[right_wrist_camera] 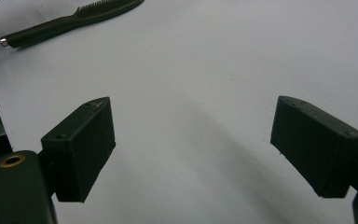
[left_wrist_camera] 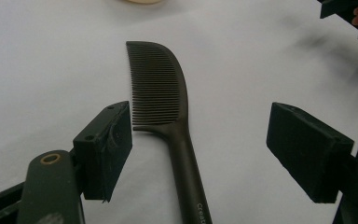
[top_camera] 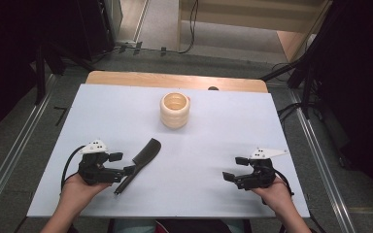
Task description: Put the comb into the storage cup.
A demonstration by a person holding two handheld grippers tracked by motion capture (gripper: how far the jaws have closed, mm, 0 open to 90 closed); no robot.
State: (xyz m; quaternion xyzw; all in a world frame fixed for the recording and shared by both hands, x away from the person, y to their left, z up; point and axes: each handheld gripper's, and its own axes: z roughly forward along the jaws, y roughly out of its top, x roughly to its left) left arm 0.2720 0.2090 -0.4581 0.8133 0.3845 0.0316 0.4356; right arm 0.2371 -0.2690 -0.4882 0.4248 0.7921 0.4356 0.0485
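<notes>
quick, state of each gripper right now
left gripper: open, jaws either side of the comb handle, not gripping it
right gripper: open, holding nothing

A cream ribbed cup stands upright at the far middle of the white table, well apart from anything else on it. A strip of bare wood runs along the table's far edge, with a small dark knob on it. Grey floor, metal rails and cables surround the table.
</notes>
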